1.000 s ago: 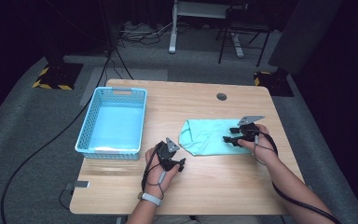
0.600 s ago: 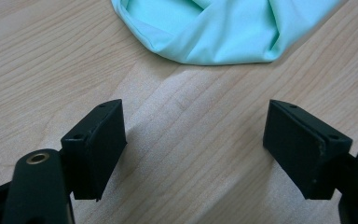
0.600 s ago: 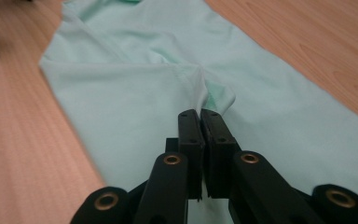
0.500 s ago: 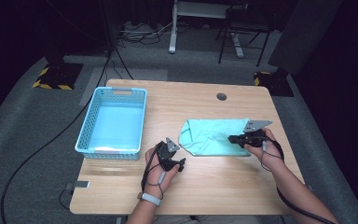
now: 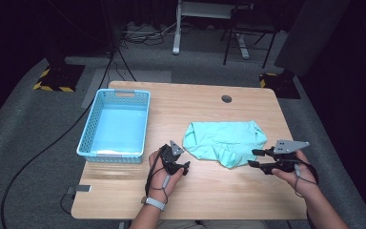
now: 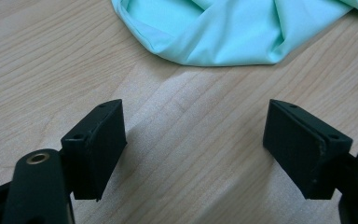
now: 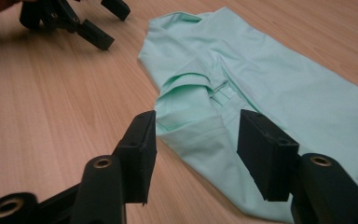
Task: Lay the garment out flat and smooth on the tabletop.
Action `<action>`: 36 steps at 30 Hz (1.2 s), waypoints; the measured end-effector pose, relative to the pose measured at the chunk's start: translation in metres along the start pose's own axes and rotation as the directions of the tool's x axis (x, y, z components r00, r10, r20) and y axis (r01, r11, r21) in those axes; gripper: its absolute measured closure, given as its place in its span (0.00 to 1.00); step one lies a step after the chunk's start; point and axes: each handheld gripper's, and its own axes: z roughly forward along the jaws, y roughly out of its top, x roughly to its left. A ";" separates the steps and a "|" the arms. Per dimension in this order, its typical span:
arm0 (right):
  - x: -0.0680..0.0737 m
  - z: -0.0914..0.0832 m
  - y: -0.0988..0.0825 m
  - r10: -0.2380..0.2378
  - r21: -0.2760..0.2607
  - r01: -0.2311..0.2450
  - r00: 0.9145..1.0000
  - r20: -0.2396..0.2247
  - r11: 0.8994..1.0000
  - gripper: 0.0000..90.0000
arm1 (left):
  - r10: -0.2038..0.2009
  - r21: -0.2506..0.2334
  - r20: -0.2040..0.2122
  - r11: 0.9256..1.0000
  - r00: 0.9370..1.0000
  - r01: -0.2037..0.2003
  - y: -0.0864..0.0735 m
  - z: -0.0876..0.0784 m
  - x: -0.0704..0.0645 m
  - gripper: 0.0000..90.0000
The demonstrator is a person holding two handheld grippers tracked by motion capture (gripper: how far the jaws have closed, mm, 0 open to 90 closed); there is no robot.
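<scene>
Mint-green cloth [image 5: 224,142] lies crumpled on the right half of the wooden table [image 5: 205,195], well apart from the blue basket [image 5: 116,125]. The left gripper [image 5: 181,162] rests near its left edge, jaws open and empty. The right gripper [image 5: 253,158], whose jaws have just been opening, hangs just off the right edge, holding nothing.

On the bench [image 5: 205,191] in front of me, the basket [image 5: 115,124] sits at the left and the cloth [image 5: 224,140] lies right of centre, well apart from it. My left gripper [image 5: 178,160] rests near the front edge, between basket and cloth, just beside the cloth's left end. My right gripper [image 5: 257,159] is at the cloth's front right corner, pointing left, with the cloth's near edge just ahead of its fingers [image 7: 140,154].
</scene>
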 end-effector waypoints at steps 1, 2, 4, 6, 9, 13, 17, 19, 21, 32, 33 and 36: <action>0.001 0.005 0.001 -0.017 0.008 0.017 1.000 0.004 1.000 0.52 | 0.000 0.000 0.000 1.000 1.000 0.000 0.000 0.000 0.000 0.23; 0.003 0.011 0.003 -0.031 0.015 0.031 1.000 -0.001 0.999 0.50 | 0.000 0.000 -0.001 1.000 1.000 0.000 0.000 0.000 0.000 0.23; 0.007 0.023 0.005 -0.053 0.019 0.053 0.999 -0.011 0.998 0.48 | -0.001 0.000 0.000 1.000 1.000 0.001 0.000 0.000 0.000 0.23; 0.012 0.037 0.008 -0.079 0.032 0.080 0.996 -0.029 0.996 0.48 | 0.000 0.000 0.000 1.000 1.000 0.000 0.000 0.000 0.000 0.23; 0.019 0.055 0.011 -0.111 0.047 0.115 0.992 -0.066 0.992 0.50 | -0.001 0.000 -0.001 1.000 1.000 0.001 0.000 0.000 0.000 0.23; 0.024 0.076 0.011 -0.134 0.068 0.141 0.987 -0.093 0.988 0.54 | -0.001 0.000 -0.001 1.000 1.000 0.001 0.000 0.000 0.000 0.23; 0.025 0.093 0.009 -0.146 0.104 0.156 0.984 -0.098 0.982 0.58 | -0.001 0.000 -0.001 1.000 1.000 0.001 0.000 0.000 0.000 0.23; 0.024 0.101 0.006 -0.159 0.130 0.169 0.984 -0.086 0.977 0.61 | -0.001 0.000 -0.001 1.000 1.000 0.001 0.000 0.000 0.000 0.23; 0.023 0.104 0.004 -0.137 0.109 0.147 0.986 -0.093 0.983 0.68 | -0.001 0.000 -0.001 1.000 1.000 0.001 0.000 0.000 0.000 0.23; 0.019 0.095 0.006 -0.077 0.162 0.095 0.990 -0.117 0.982 0.99 | -0.002 0.000 -0.001 1.000 1.000 0.002 0.001 0.001 0.000 0.23; 0.022 0.093 0.006 -0.079 0.162 0.099 0.988 -0.129 0.982 0.99 | -0.002 0.000 0.000 1.000 1.000 0.002 0.001 0.001 0.001 0.23; 0.033 0.079 0.009 -0.103 0.160 0.129 0.982 -0.161 0.979 0.99 | -0.001 0.000 0.000 1.000 1.000 0.001 0.001 0.001 0.001 0.23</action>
